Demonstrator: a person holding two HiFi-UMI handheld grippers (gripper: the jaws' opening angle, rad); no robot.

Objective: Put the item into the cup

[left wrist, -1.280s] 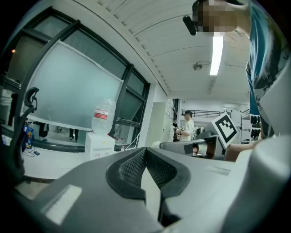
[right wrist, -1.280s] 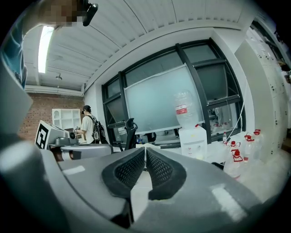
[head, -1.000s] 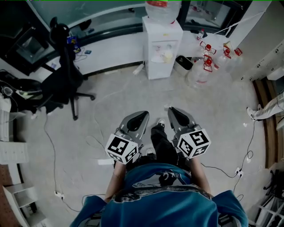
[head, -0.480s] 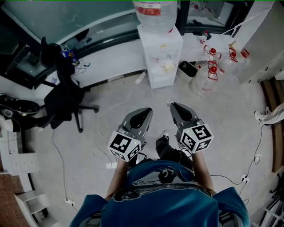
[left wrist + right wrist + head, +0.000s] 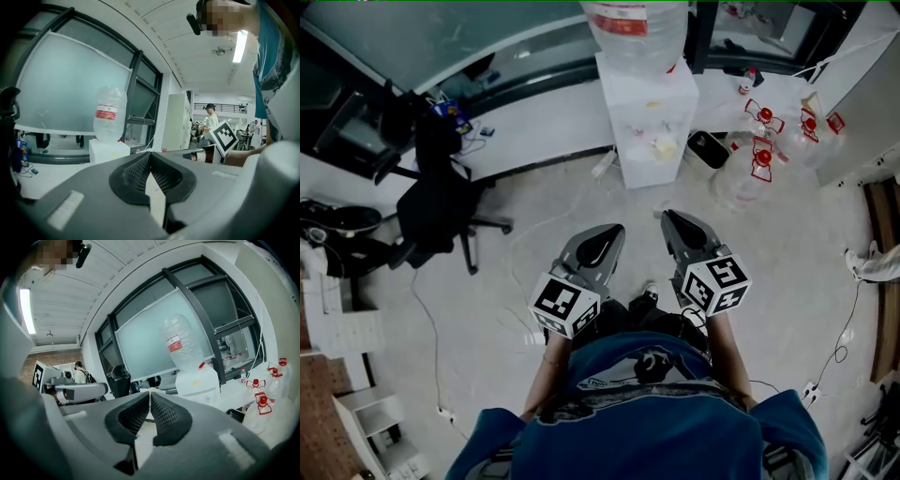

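- The left gripper (image 5: 612,229) and right gripper (image 5: 667,216) were held side by side close in front of the person's torso, pointing forward over the floor (image 5: 787,244). I judged this a carrying pose rather than a reach.
- Both pairs of fingers (image 5: 133,173) were pressed fully together with nothing between them.
- Neither the item nor the cup appeared in any view. Only a water dispenser (image 5: 649,122) and an office chair (image 5: 441,202) stood ahead, so the task seemed not yet under way.

The person holds the left grey 2-jaw tool (image 5: 612,232) and the right grey 2-jaw tool (image 5: 668,217) side by side near the tummy, pointing forward. Both are empty, jaws pressed together.
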